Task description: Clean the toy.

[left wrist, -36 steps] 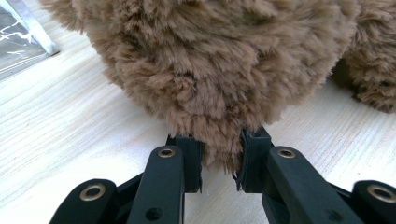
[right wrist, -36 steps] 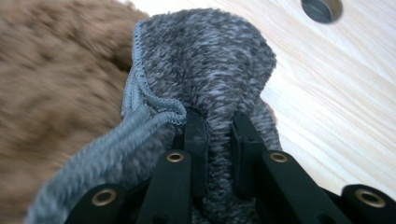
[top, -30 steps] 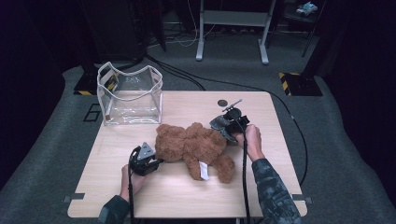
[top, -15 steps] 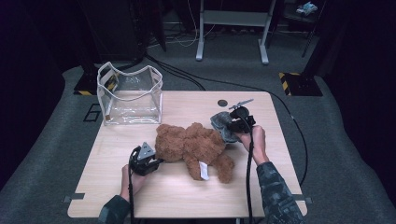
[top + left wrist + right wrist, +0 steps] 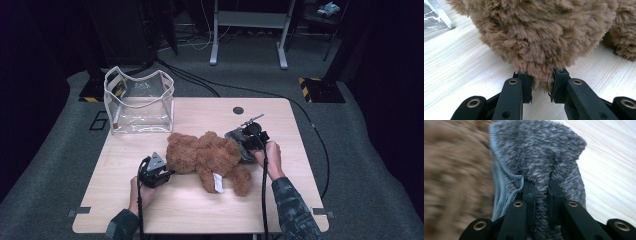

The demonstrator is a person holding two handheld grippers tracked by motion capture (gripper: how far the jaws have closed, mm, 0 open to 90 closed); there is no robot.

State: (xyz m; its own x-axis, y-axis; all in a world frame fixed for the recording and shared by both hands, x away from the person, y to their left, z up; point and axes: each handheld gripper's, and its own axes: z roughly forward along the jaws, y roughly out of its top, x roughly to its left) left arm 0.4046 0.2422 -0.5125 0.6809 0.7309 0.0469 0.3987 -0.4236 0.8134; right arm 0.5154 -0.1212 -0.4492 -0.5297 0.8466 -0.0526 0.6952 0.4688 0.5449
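Teddy bear (image 5: 207, 157) pinched by left gripper (image 5: 541, 86), right gripper (image 5: 541, 192) clamping grey garment (image 5: 544, 157), shifted nearer the bear.

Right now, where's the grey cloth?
In the high view, the grey cloth lies right of centre on the table, against the teddy bear, pinched by the right gripper.

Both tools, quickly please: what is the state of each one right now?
Left tool: closed on the brown teddy bear, pinching its fur.
Right tool: closed on the grey knit fabric beside the bear.
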